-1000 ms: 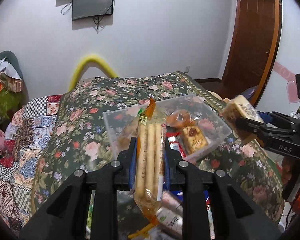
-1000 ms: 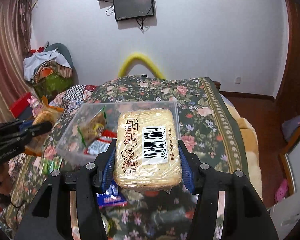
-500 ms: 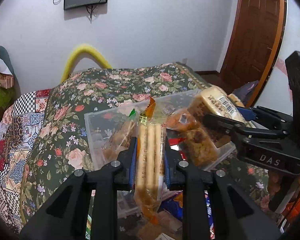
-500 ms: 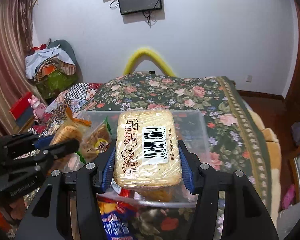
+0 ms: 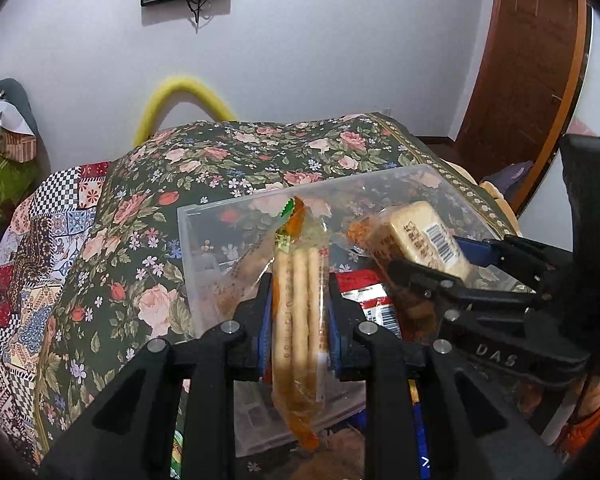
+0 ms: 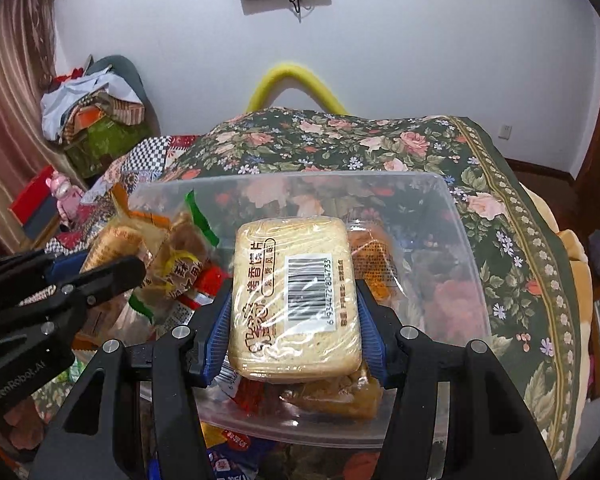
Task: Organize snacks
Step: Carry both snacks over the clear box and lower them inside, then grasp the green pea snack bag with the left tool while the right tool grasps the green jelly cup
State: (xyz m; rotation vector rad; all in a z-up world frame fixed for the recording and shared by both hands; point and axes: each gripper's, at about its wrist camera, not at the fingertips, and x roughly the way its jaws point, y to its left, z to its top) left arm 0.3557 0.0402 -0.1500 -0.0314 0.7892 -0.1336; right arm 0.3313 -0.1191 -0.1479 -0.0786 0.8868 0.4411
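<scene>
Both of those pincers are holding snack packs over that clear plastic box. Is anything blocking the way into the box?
Nothing visible blocks it. The clear box has no lid on. The right gripper holds the toast pack above snacks already inside; the left gripper holds the breadstick pack over the box's left part.

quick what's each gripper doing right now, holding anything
left gripper: closed on the pack of biscuit sticks, over the clear bin
right gripper: closed on the wrapped bread slice pack, over the same bin
</scene>
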